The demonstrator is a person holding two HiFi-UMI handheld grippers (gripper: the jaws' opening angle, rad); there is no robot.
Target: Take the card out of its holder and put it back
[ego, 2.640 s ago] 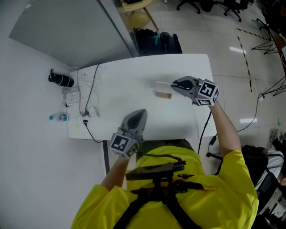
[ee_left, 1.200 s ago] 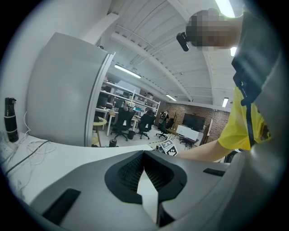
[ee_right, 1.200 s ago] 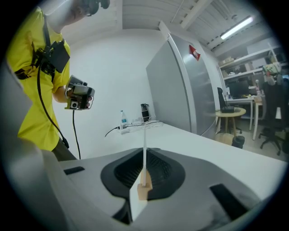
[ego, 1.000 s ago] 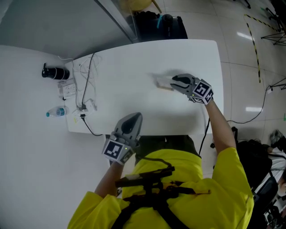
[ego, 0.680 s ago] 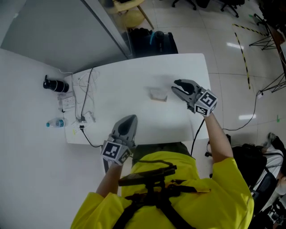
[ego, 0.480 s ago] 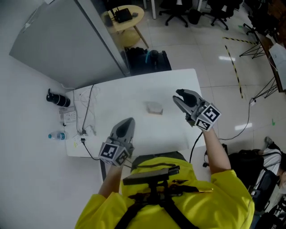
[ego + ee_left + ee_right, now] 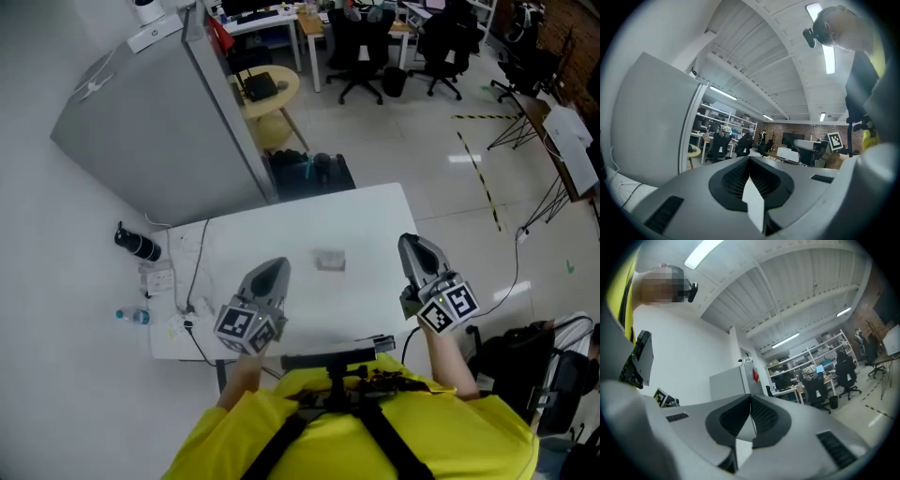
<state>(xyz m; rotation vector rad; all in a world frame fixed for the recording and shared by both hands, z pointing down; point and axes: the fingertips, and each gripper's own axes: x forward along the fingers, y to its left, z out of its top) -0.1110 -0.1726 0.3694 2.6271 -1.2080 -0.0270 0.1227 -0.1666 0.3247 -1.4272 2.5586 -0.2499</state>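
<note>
On the white table (image 7: 375, 211), near its middle, a small pale card holder (image 7: 330, 260): too tiny and blurred to separate the card from it, or to say whether the card stands inside. Touched by neither gripper, well apart from both.

Left gripper (image 7: 273, 269) over the near part of the table, nose pointing away from the body. Jaws together, pads meeting along a thin seam, nothing between. Aimed upward in the left gripper view, at ceiling beams and strip lights, so no table or holder there.

Right gripper (image 7: 413, 246) at the table's right edge, likewise pointing away. Jaws closing fully, tips pressed together, empty. Also tilted up in the right gripper view, toward ceiling, shelves and office chairs (image 7: 361, 37); holder out of sight there too.

Both hands hidden beneath the grippers and their marker cubes (image 7: 448, 307). Near edge of the table covered by a yellow shirt (image 7: 394, 450) crossed with black straps.

By the table's left end, a black cylinder (image 7: 138, 246), a small bottle (image 7: 131, 317), a socket strip (image 7: 157, 278) and thin cables (image 7: 195, 262); hard to tell whether lying on the table or beside it. Beyond the far edge, a dark bag (image 7: 309, 173), partly cut off by a grey partition (image 7: 159, 122).
</note>
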